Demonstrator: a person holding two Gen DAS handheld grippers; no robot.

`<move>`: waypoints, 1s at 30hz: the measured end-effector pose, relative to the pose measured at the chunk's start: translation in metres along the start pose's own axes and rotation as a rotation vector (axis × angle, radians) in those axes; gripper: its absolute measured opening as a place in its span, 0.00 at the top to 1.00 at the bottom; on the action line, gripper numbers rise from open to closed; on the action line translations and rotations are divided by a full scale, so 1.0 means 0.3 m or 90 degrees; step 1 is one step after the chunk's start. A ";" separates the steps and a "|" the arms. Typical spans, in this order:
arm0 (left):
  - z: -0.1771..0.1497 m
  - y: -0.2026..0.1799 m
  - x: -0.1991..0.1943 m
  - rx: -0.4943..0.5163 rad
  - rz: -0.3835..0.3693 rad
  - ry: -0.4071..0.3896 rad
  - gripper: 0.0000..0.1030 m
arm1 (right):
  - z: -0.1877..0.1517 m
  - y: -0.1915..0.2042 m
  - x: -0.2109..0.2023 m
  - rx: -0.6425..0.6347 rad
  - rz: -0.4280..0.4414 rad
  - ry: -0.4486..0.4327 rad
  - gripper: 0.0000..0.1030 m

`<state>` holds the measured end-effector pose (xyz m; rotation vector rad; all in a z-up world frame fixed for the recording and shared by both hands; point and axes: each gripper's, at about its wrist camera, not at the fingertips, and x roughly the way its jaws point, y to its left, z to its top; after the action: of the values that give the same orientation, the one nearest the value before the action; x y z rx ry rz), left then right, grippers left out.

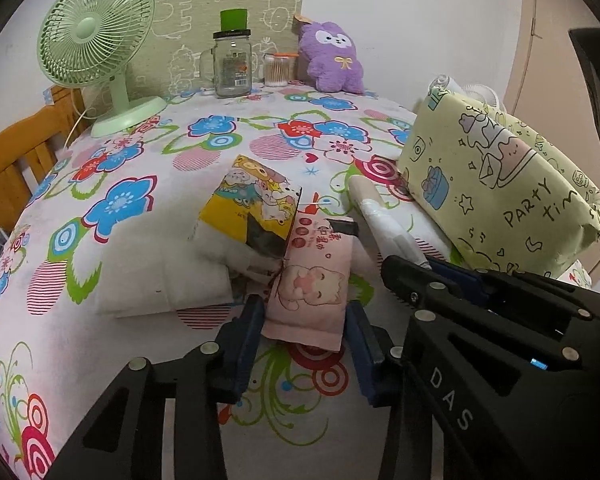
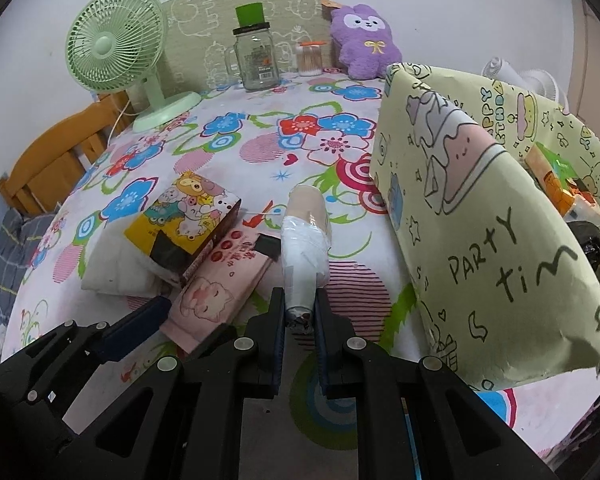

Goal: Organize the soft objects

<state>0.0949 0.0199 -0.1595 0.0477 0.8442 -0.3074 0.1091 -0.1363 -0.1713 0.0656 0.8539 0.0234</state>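
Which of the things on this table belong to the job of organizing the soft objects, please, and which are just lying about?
Part of the job:
pink tissue pack between the left gripper fingers
taped roll, clamped by the right gripper
yellow cartoon tissue pack
party-print bag

Lying about:
green fan
glass jar
cotton swab tub
purple plush, possibly

The white cloth pad (image 1: 160, 280) lay partly hidden under the yellow cartoon packet (image 1: 252, 200). The gift bag (image 2: 480, 220) covered most of what stood inside it; only an orange-and-green box corner (image 2: 556, 176) showed. White ribbed objects (image 1: 476, 94) behind the bag were too hidden to identify.
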 end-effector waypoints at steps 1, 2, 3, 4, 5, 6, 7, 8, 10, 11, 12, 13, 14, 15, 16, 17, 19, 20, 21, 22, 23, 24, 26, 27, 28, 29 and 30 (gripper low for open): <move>0.000 0.000 0.000 -0.001 0.001 0.000 0.60 | 0.001 0.001 0.000 -0.002 0.001 0.000 0.85; 0.000 0.000 0.000 0.000 0.001 0.000 0.60 | 0.001 0.002 0.001 -0.003 0.002 0.001 0.85; -0.001 0.001 -0.001 0.000 0.002 0.000 0.60 | 0.001 0.001 0.000 -0.004 0.003 0.001 0.85; -0.002 0.002 -0.002 -0.001 0.003 0.000 0.61 | 0.001 0.000 0.000 -0.005 0.004 0.002 0.85; -0.003 0.003 -0.005 -0.004 0.002 0.001 0.61 | 0.001 -0.001 -0.001 -0.005 0.004 0.002 0.85; -0.003 0.002 -0.007 -0.006 0.002 0.001 0.61 | 0.001 -0.002 -0.003 -0.005 0.004 0.002 0.85; -0.005 0.003 -0.011 -0.009 0.001 0.002 0.61 | 0.001 -0.001 -0.006 -0.007 0.004 0.002 0.85; -0.006 0.002 -0.013 -0.010 0.001 0.002 0.61 | 0.000 0.000 -0.009 -0.009 0.004 0.002 0.85; -0.009 0.002 -0.022 -0.015 -0.002 0.002 0.61 | -0.002 0.004 -0.017 -0.015 0.004 0.000 0.85; -0.011 0.000 -0.028 -0.017 -0.006 0.000 0.61 | -0.002 0.006 -0.022 -0.017 0.006 -0.001 0.85; -0.011 -0.003 -0.034 -0.017 -0.009 -0.002 0.61 | -0.002 0.008 -0.027 -0.019 0.006 -0.002 0.85; -0.013 -0.007 -0.043 -0.019 -0.008 -0.005 0.61 | -0.002 0.010 -0.035 -0.021 0.006 -0.005 0.85; -0.013 -0.009 -0.053 -0.019 -0.007 -0.009 0.61 | -0.001 0.011 -0.044 -0.023 0.008 -0.007 0.85; -0.014 -0.011 -0.059 -0.019 -0.007 -0.012 0.61 | -0.001 0.011 -0.052 -0.025 0.009 -0.010 0.85; -0.014 -0.013 -0.067 -0.020 -0.006 -0.015 0.61 | -0.001 0.014 -0.063 -0.028 0.009 -0.014 0.85; -0.015 -0.015 -0.076 -0.020 -0.005 -0.019 0.61 | 0.000 0.015 -0.071 -0.029 0.010 -0.016 0.85; -0.016 -0.019 -0.095 -0.022 -0.004 -0.025 0.61 | 0.000 0.017 -0.091 -0.032 0.011 -0.022 0.85; -0.015 -0.021 -0.104 -0.023 -0.003 -0.028 0.61 | 0.000 0.019 -0.100 -0.033 0.012 -0.025 0.85; -0.016 -0.022 -0.112 -0.024 -0.003 -0.031 0.61 | -0.001 0.019 -0.109 -0.034 0.013 -0.028 0.85; -0.016 -0.025 -0.121 -0.025 -0.003 -0.035 0.61 | -0.001 0.019 -0.119 -0.035 0.013 -0.031 0.85; -0.016 -0.027 -0.129 -0.025 -0.002 -0.037 0.61 | -0.001 0.020 -0.132 -0.037 0.014 -0.035 0.85; -0.015 -0.030 -0.139 -0.025 -0.001 -0.040 0.61 | 0.001 0.020 -0.137 -0.037 0.015 -0.037 0.85; -0.013 -0.037 -0.158 -0.025 0.000 -0.047 0.61 | 0.002 0.020 -0.159 -0.039 0.016 -0.044 0.85; -0.012 -0.039 -0.170 -0.025 0.001 -0.051 0.61 | 0.003 0.020 -0.170 -0.040 0.017 -0.048 0.85; -0.012 -0.042 -0.181 -0.025 0.003 -0.055 0.61 | 0.004 0.020 -0.178 -0.041 0.018 -0.051 0.85; -0.012 -0.044 -0.191 -0.025 0.004 -0.059 0.61 | 0.005 0.021 -0.191 -0.042 0.019 -0.055 0.85; -0.011 -0.047 -0.205 -0.025 0.006 -0.064 0.61 | 0.005 0.022 -0.201 -0.043 0.021 -0.059 0.85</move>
<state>0.0503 0.0221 -0.1150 -0.0003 0.7496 -0.2821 0.0707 -0.1327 -0.1245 0.0165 0.7595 0.0791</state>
